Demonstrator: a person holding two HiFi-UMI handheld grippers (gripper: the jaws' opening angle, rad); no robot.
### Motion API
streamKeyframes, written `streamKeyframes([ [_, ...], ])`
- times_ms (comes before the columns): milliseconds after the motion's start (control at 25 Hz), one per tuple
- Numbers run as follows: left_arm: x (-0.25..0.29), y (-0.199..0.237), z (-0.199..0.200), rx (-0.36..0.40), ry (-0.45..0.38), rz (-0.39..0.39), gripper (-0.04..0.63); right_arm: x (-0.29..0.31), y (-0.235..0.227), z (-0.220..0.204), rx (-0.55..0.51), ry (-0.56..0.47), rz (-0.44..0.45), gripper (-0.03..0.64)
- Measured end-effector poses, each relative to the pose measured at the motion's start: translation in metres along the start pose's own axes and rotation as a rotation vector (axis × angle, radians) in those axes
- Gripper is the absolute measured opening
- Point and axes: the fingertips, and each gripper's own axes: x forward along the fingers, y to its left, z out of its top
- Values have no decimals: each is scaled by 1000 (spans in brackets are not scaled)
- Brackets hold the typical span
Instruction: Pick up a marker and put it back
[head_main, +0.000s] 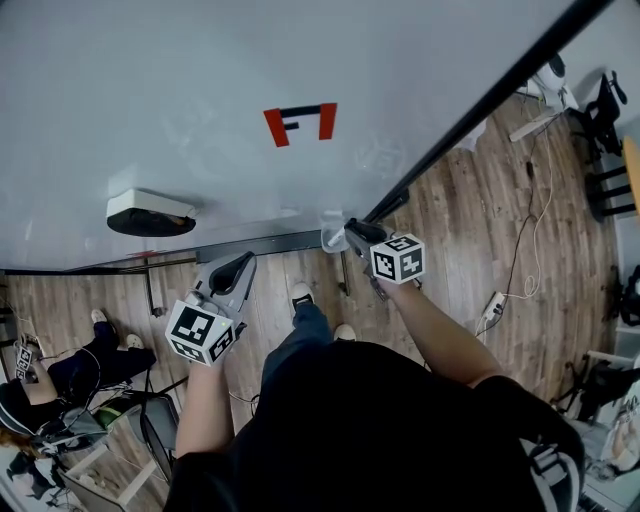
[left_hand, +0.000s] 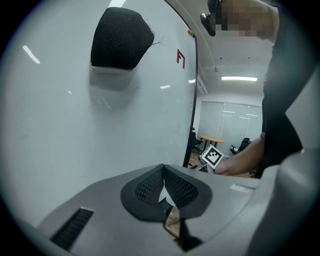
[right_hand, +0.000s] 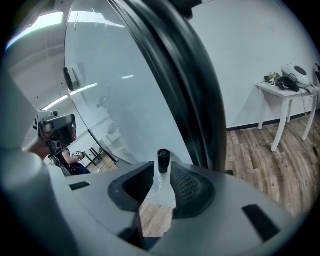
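A marker (right_hand: 162, 162) with a black cap and white body stands upright in a clear holder (head_main: 333, 233) at the right end of the whiteboard's tray (head_main: 250, 246). My right gripper (right_hand: 161, 172) is open around it: the marker sits between the pads and a gap shows at its left side. In the head view that right gripper (head_main: 352, 232) points at the holder. The left gripper (head_main: 240, 262) hangs below the tray, left of centre. Its pads (left_hand: 150, 187) meet at the tip with nothing between them. The marker itself is hidden in the head view.
The whiteboard (head_main: 300, 60) carries a red and black mark (head_main: 300, 122) and a black-felt eraser (head_main: 150, 212). Its black frame (head_main: 480, 110) runs diagonally on the right. A seated person (head_main: 60, 380) is at lower left. A white table (right_hand: 287, 95) stands by the far wall.
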Motion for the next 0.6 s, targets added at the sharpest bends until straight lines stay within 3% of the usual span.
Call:
streamKeyframes([
  [600, -3, 1, -8, -14, 0, -9, 14, 9, -2, 1, 10, -9, -16, 67],
])
